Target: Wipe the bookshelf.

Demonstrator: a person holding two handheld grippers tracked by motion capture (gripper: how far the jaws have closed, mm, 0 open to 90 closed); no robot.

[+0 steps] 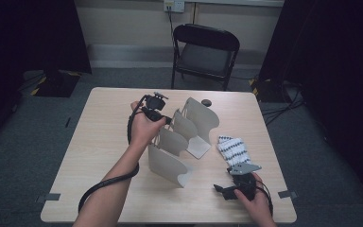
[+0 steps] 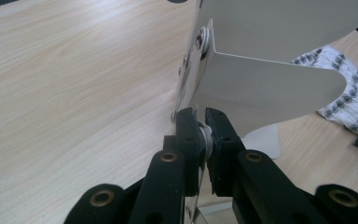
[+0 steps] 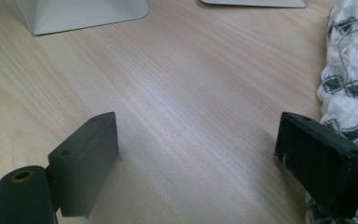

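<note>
The left gripper (image 2: 204, 133) clamps the file rack (image 1: 182, 137) at its riveted spine — thin, stiff, slippery sheet metal, probably light — while the right gripper (image 3: 196, 163) rests wide open on the table (image 1: 99, 142).

Recording studio or lab, black curtains (image 1: 33, 33), folding chair (image 1: 205, 52), taped floor markers, wooden table (image 1: 104, 142)

Both grippers are black, the left gripper (image 1: 163, 119) trailing a thick black cable. Its fingers (image 2: 189, 135) show brass-ringed pivot holes. The right gripper (image 1: 223, 189) carries a grey three-cornered plate.
</note>
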